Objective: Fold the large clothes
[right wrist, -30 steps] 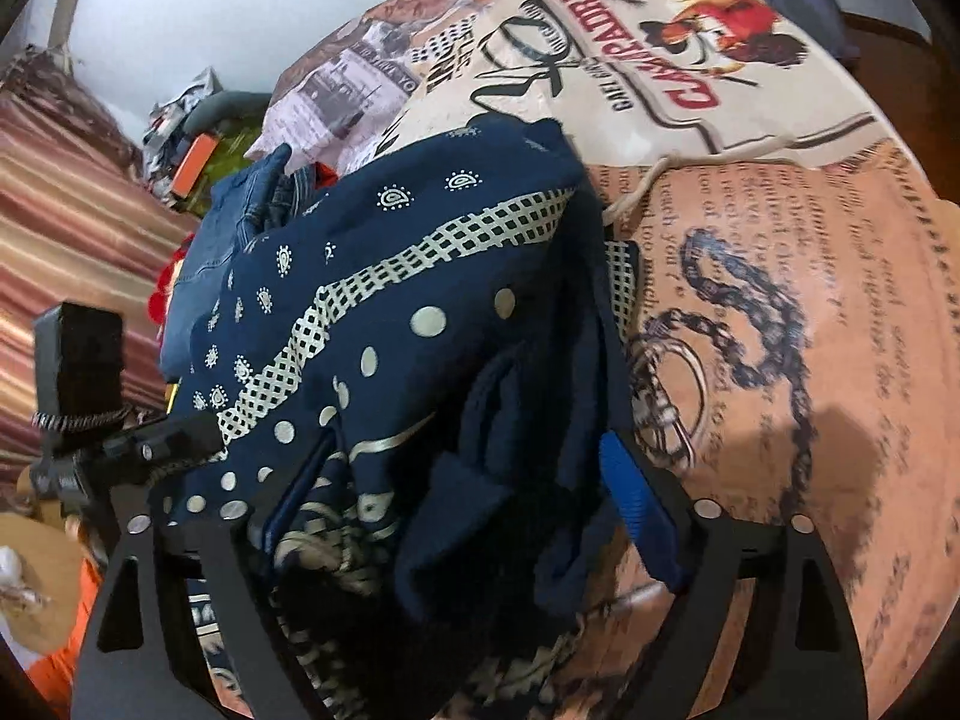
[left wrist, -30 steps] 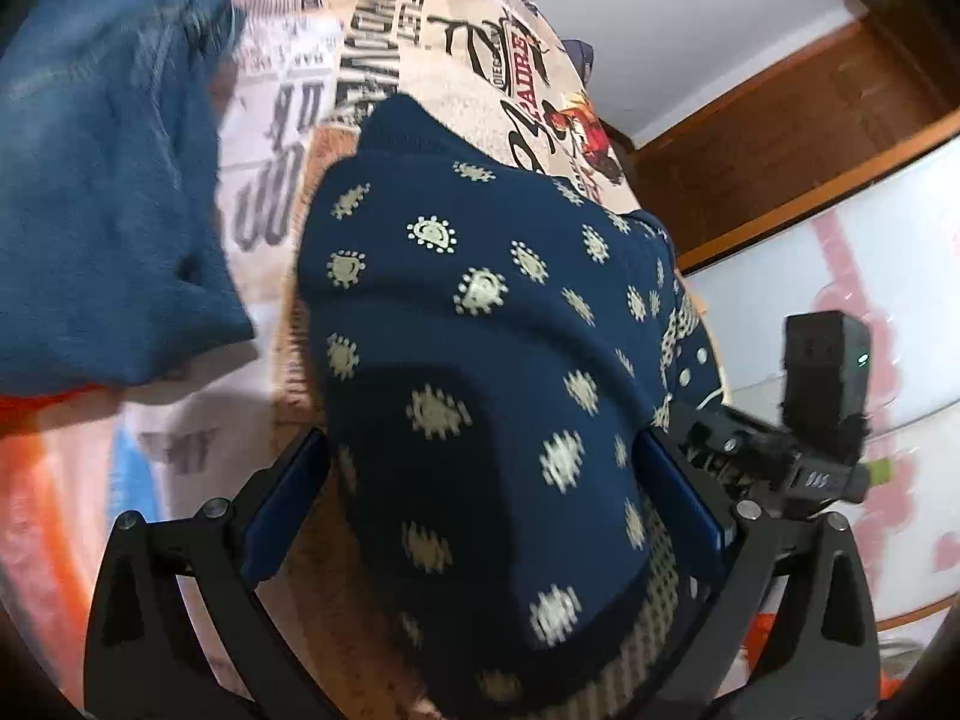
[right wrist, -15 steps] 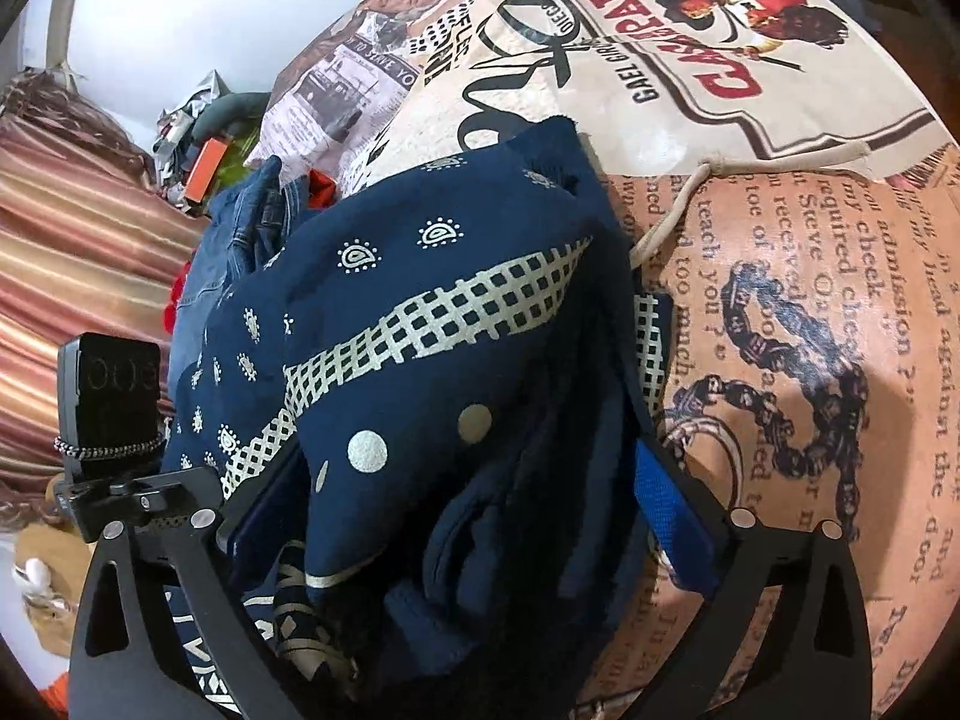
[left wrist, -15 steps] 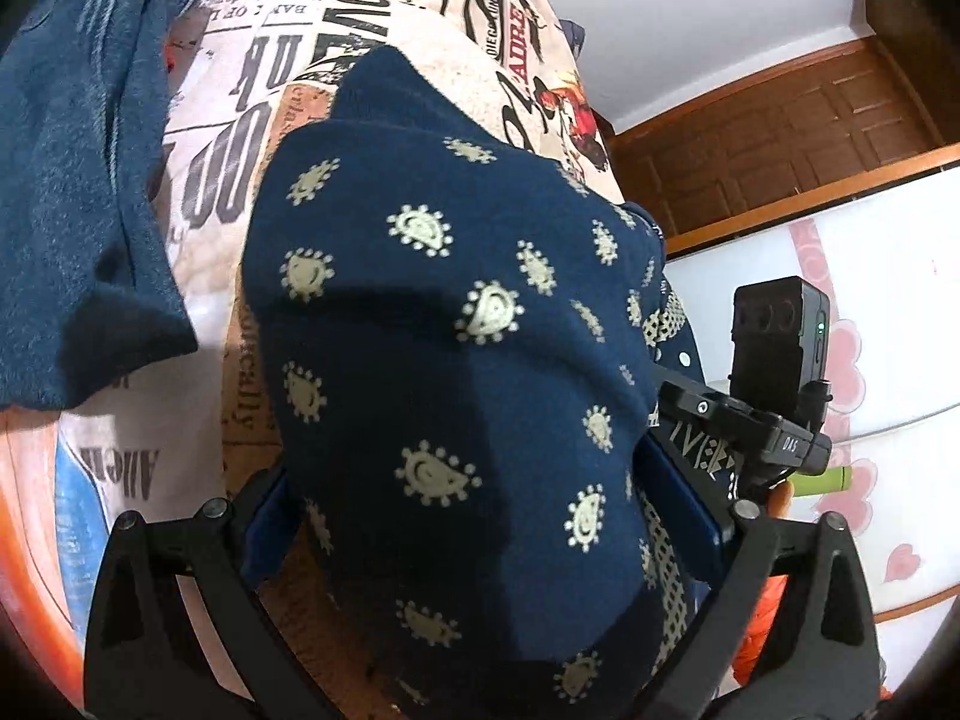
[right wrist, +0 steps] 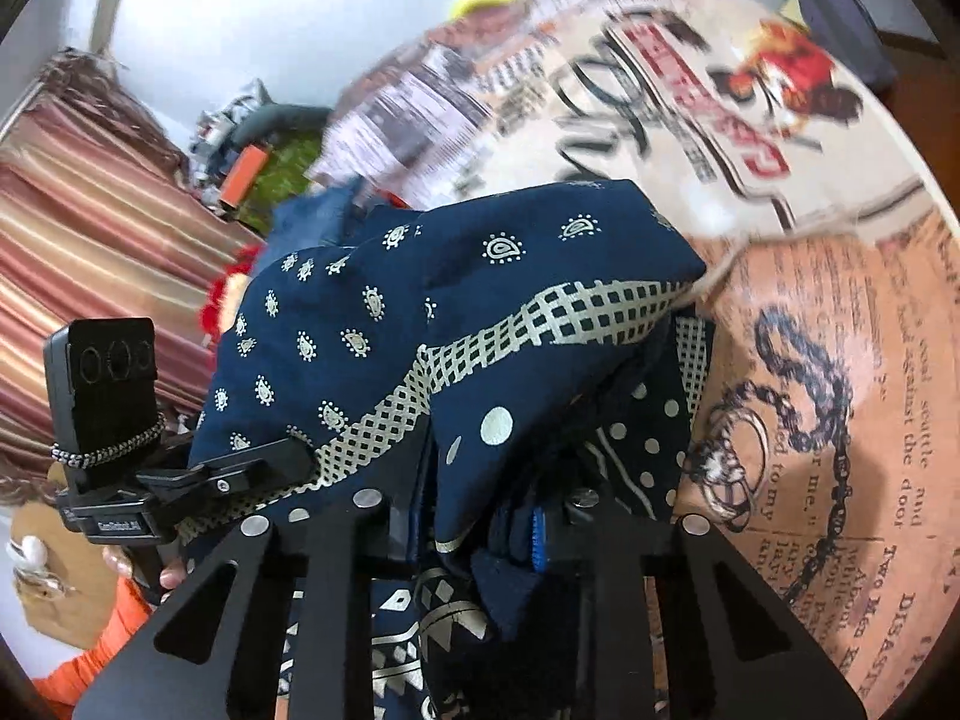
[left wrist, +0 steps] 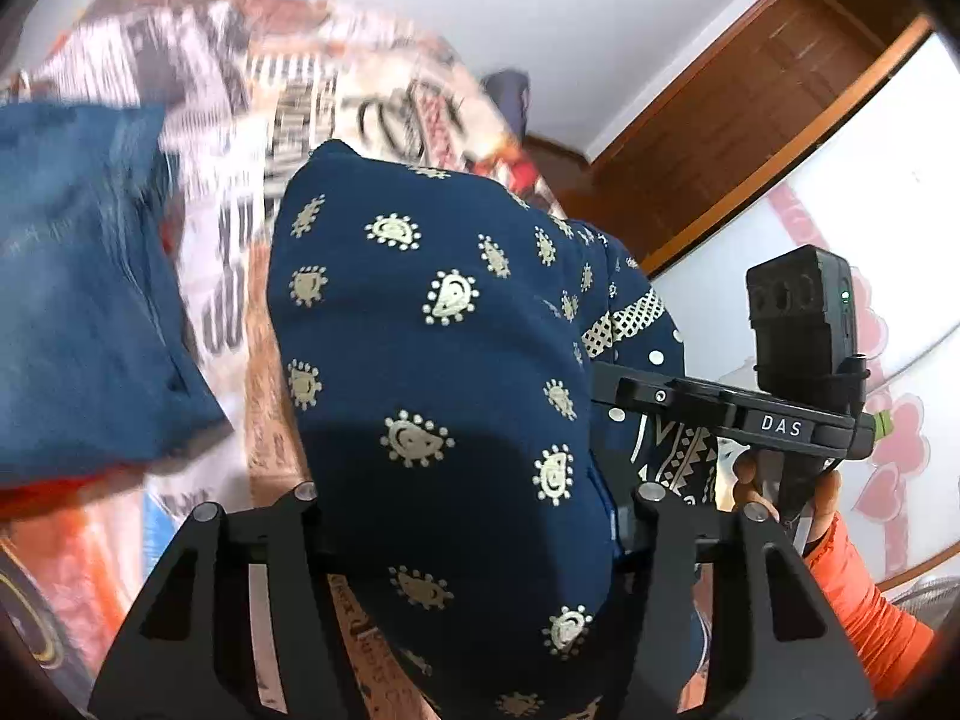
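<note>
A navy garment with cream paisley print and a checked band (left wrist: 444, 360) is bunched and lifted over the printed bedspread. My left gripper (left wrist: 468, 522) is shut on one side of it; the cloth drapes over the fingers. My right gripper (right wrist: 480, 528) is shut on the other side of the same garment (right wrist: 480, 312); a blue pad (right wrist: 538, 537) shows through the folds. The right gripper also shows in the left wrist view (left wrist: 720, 408), and the left gripper in the right wrist view (right wrist: 180, 480), close beside each other.
Blue denim clothing (left wrist: 78, 300) lies on the bed to the left, over something red-orange. The printed bedspread (right wrist: 840, 360) stretches to the right. A striped curtain (right wrist: 90, 228), a wooden door (left wrist: 750, 120) and a white wardrobe (left wrist: 870, 210) surround the bed.
Both grippers' jaws have closed in on the navy garment. The garment has been raised and the views have tilted upward; the background is motion-blurred.
</note>
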{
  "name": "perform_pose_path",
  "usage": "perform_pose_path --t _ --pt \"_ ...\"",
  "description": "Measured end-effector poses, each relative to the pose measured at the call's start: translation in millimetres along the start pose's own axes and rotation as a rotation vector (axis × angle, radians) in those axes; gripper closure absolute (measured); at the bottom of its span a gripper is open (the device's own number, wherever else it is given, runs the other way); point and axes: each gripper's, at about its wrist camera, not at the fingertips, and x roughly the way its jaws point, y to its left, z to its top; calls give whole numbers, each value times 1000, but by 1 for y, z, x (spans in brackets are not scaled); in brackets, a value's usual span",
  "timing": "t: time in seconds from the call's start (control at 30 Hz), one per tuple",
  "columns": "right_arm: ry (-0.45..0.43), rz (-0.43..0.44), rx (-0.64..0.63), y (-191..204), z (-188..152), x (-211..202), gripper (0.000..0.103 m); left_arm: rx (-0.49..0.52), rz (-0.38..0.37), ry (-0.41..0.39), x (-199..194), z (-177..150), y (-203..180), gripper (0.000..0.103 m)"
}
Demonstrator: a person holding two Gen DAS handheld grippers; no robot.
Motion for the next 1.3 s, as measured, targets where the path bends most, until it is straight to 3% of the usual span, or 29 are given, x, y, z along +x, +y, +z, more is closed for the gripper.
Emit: perform_pose_path --t 0.2,0.37,0.5,0.67,0.87,1.07,1.17,1.3 --pt "-92 6 -91 52 21 -23 81 62 14 -95 -62 27 -15 50" --pt "-150 46 -128 88 47 -19 81 125 61 -176 -110 56 -14 50" --pt "-176 80 -146 116 72 0 81 102 83 -225 -138 78 14 50" --pt "-166 107 -193 155 93 41 81 41 112 -261 -165 103 76 50" --pt "-59 180 -174 177 109 126 81 -82 202 -202 -161 113 170 48" --pt "61 125 -226 175 103 211 78 -222 227 -109 -122 95 263 40" --pt "65 52 -229 161 97 237 69 -207 256 -133 -107 86 273 28" --pt "90 73 -150 147 97 236 58 -166 287 -138 -104 85 270 20"
